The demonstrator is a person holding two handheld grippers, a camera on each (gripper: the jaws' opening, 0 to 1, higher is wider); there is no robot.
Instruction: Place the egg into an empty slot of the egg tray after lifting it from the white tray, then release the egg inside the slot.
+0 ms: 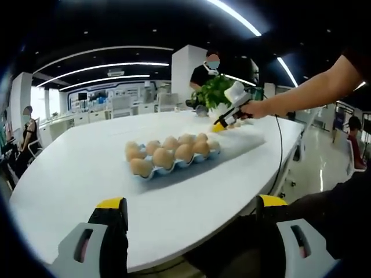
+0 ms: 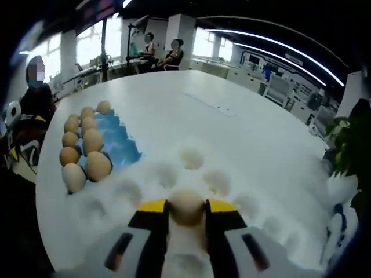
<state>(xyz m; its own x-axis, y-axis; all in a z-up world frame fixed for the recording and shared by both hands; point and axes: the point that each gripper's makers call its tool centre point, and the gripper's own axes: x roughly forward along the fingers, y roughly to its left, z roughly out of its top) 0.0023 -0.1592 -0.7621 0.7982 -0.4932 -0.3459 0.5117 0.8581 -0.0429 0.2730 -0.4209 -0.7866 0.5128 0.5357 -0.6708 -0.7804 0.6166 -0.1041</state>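
Your right gripper [image 2: 186, 209] held an egg [image 2: 186, 207] over the white tray [image 2: 272, 191]; carrying it to the egg tray [image 2: 119, 145] remained, left gripper [image 1: 191, 211] wide.

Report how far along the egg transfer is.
Done: the right claw has closed on an egg over the white tray. In hand: the pickup; whether the egg has cleared its cup cannot be told. Left: carry it to the blue egg tray, whose right-hand slots look empty in the right gripper view, and release. The left claw is open, idle.
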